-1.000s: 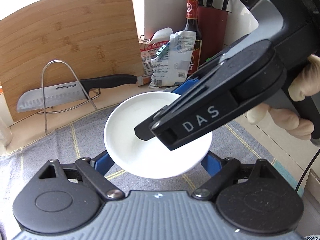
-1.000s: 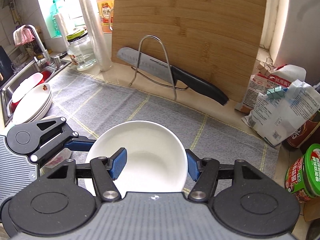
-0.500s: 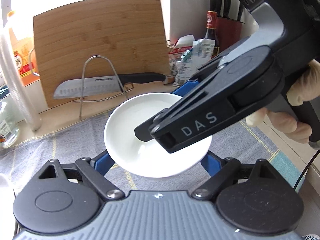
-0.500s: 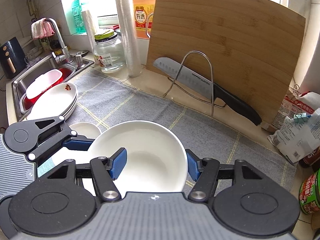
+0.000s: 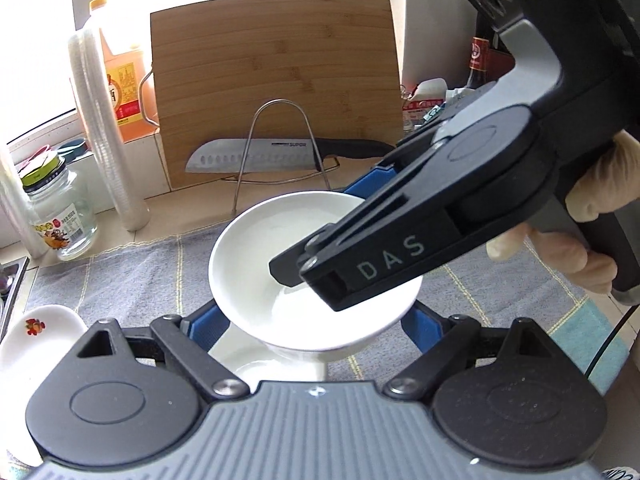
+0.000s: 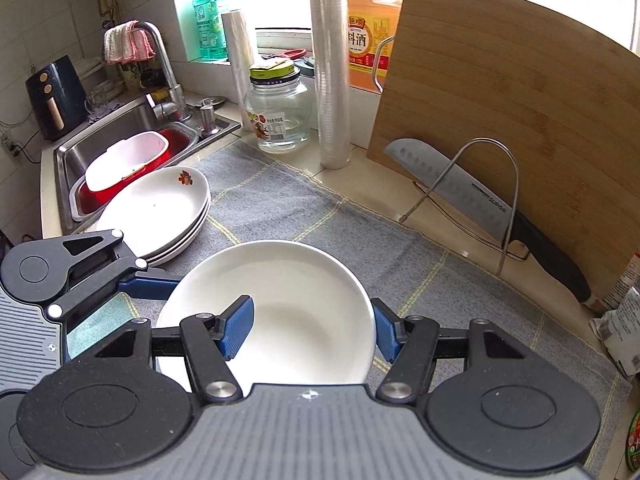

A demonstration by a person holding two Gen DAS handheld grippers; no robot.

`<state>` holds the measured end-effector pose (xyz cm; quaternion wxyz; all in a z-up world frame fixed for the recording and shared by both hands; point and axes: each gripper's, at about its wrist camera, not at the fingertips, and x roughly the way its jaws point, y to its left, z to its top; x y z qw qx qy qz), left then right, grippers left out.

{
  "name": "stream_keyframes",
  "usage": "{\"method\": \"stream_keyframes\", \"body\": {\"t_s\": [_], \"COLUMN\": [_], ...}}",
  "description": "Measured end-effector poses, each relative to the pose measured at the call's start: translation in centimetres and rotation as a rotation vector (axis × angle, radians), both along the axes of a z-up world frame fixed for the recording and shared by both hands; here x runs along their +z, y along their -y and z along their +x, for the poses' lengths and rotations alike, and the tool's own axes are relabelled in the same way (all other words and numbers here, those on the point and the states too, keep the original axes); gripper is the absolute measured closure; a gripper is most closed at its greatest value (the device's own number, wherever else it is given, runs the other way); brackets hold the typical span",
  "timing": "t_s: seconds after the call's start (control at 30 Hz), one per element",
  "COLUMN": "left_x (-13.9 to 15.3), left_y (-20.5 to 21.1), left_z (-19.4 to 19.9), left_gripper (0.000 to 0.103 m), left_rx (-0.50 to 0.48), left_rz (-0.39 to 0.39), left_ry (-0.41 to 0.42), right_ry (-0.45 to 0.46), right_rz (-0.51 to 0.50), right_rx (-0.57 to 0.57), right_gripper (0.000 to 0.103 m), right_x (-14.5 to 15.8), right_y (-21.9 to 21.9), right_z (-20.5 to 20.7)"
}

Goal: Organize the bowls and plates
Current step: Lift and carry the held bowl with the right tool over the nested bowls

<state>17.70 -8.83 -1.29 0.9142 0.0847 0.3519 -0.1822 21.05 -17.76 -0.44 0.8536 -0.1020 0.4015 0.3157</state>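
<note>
The right gripper (image 6: 312,330) is pinching the white bowl's (image 6: 280,300) rim, one pad inside and one outside, while the left gripper (image 5: 316,326) is cradling its sides, steadying it ahead of the stacked plates (image 6: 160,208) for nesting

A: Back wall?
B: Bamboo cutting board (image 6: 516,128) upright, a santoku knife (image 6: 472,196) laid across a wire rack (image 6: 472,184) before it.

A: Left of that?
B: Sleeve of stacked clear cups (image 6: 330,76), a glass jar (image 6: 280,116), an orange cooking-wine jug (image 6: 366,32), green soap bottle (image 6: 208,20) on the sill.

A: Counter cover?
B: Grey checked cloth (image 6: 280,208).

A: Sink side?
B: Steel sink (image 6: 116,132), faucet (image 6: 160,64) draped with a rag (image 6: 128,42).
</note>
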Motion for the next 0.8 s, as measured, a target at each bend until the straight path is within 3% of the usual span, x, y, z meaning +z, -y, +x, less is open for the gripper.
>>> {"method": "stream_keyframes", "body": {"t_s": [0.37, 0.8], "left_x": [-0.4, -1.4], "left_y": [-2.7, -3.8], "left_z": [-0.3, -0.4], "left_gripper": [0.012, 0.012], "left_rx": [0.066, 0.076], "left_rz": [-0.003, -0.006], "left_ry": [-0.019, -0.057], "right_ry": [-0.014, -0.054], "right_rz": [-0.016, -0.030], "right_rx": [0.062, 0.073], "right_gripper": [0.035, 0.035], "right_x": [-0.9, -2.5], "right_y": [-3.8, -5.4], "right_z": [0.3, 0.4]}}
